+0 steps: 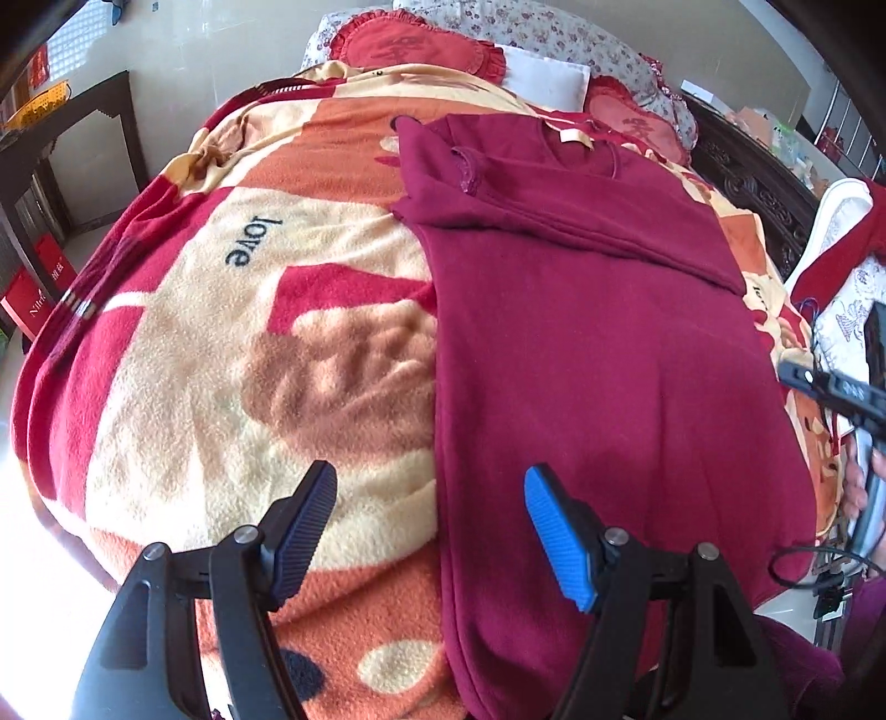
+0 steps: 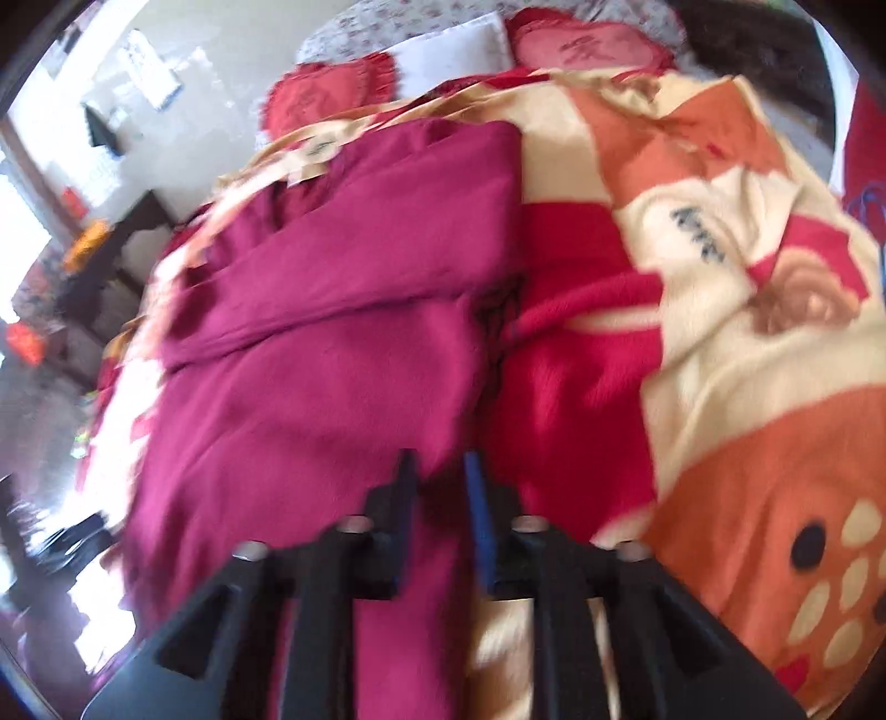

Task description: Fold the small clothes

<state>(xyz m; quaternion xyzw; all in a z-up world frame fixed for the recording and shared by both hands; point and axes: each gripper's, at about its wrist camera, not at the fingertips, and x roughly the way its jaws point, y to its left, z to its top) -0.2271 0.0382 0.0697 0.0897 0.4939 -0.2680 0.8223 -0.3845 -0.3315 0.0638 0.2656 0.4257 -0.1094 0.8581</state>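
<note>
A maroon long-sleeved top (image 1: pixel 598 343) lies flat on the fleece blanket (image 1: pixel 232 354), neck to the far end, one sleeve folded across its chest. My left gripper (image 1: pixel 432 509) is open and empty, held above the top's near left edge. In the blurred right wrist view my right gripper (image 2: pixel 440 471) has its fingers close together over the right edge of the top (image 2: pixel 310 343); maroon cloth seems to run between them. The right gripper's body also shows in the left wrist view (image 1: pixel 847 387), at the right edge.
Red heart cushions (image 1: pixel 421 50) and a floral pillow (image 1: pixel 554 39) lie at the head of the bed. A dark table (image 1: pixel 66 160) stands to the left, red bags (image 1: pixel 39 293) below it. A dark carved bed frame (image 1: pixel 764 188) and white cloth (image 1: pixel 841 277) are at the right.
</note>
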